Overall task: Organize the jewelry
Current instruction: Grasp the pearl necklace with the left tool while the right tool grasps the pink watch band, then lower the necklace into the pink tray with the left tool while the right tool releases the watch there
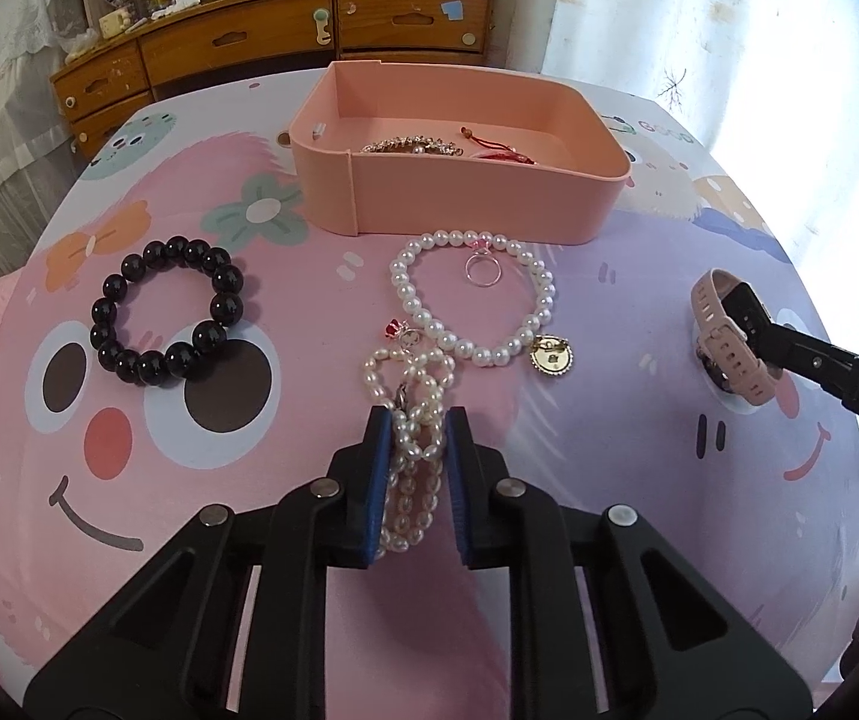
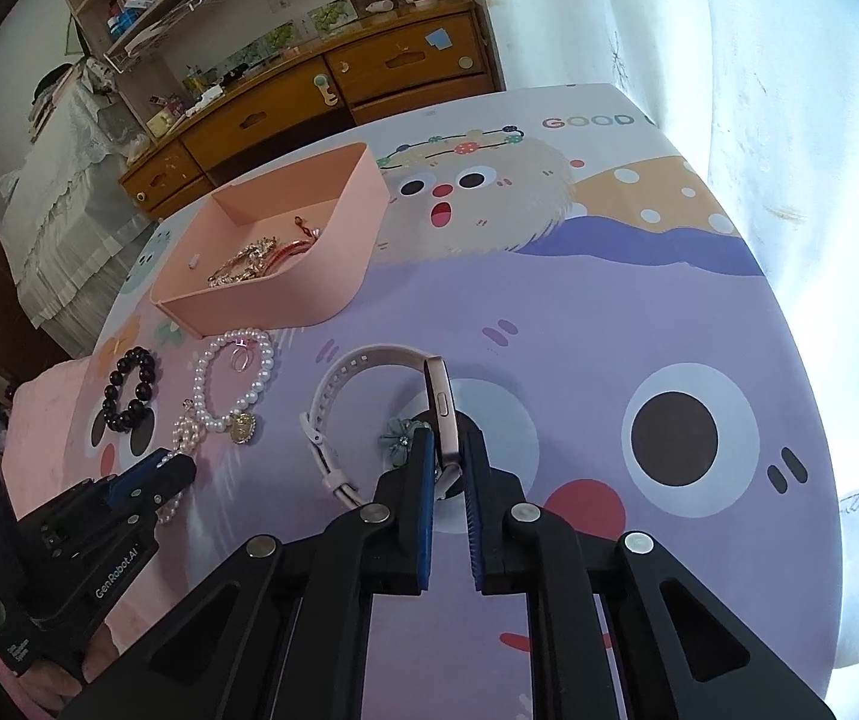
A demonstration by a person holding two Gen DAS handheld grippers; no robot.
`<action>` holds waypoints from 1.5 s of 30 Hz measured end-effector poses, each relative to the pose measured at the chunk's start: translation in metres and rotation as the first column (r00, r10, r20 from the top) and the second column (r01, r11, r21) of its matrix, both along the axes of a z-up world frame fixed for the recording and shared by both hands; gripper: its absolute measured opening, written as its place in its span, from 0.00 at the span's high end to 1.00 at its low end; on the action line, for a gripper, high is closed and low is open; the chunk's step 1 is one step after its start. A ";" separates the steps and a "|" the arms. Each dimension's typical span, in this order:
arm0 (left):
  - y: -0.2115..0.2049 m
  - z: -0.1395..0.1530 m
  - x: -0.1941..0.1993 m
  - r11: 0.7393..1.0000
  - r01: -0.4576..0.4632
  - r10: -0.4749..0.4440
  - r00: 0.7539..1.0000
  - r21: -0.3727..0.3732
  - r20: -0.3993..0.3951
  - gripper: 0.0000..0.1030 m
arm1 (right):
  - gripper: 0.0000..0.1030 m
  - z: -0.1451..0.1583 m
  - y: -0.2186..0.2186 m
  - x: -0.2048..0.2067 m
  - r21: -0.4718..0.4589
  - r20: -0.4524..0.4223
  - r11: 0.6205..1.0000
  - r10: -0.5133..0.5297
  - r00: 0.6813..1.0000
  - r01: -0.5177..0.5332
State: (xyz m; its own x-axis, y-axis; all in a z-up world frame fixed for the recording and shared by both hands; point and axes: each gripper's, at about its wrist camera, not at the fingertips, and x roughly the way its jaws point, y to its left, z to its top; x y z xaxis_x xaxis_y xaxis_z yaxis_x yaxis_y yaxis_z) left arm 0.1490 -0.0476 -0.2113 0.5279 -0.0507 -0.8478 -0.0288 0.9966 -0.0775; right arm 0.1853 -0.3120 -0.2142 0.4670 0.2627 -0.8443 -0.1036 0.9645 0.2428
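Observation:
My left gripper (image 1: 416,420) is shut on a bunched strand of small pearls (image 1: 411,372) with a red charm, lying on the pink part of the cartoon tablecloth. My right gripper (image 2: 450,444) is shut on the body of a pink watch (image 2: 444,414), whose strap (image 2: 369,360) arcs to the left on the cloth. In the left wrist view the watch (image 1: 729,348) stands on edge at the right with the right gripper (image 1: 741,306) on it. The left gripper (image 2: 180,468) shows at the lower left of the right wrist view.
A pink open box (image 1: 477,198) at the back holds a rhinestone piece (image 1: 411,146) and a red cord (image 1: 501,153). A black bead bracelet (image 1: 168,312), a pearl bracelet with a gold charm (image 1: 543,288) and a ring (image 1: 483,270) lie in front. A green flower trinket (image 2: 398,433) sits by the watch.

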 end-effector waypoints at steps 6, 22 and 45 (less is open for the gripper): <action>0.005 0.007 -0.003 1.000 -0.004 0.004 1.000 -0.002 0.005 0.91 | 0.92 0.019 0.004 -0.005 0.015 0.025 1.000 0.011 1.000 -0.011; 0.033 0.081 -0.010 0.999 -0.014 0.017 0.993 -0.031 0.117 0.93 | 0.92 0.089 0.047 -0.006 0.042 0.140 0.995 0.085 0.986 -0.091; 0.049 0.264 0.050 0.981 0.196 -0.171 0.877 -0.009 0.448 0.94 | 0.91 0.134 0.099 0.032 0.015 0.251 0.997 0.067 0.966 -0.074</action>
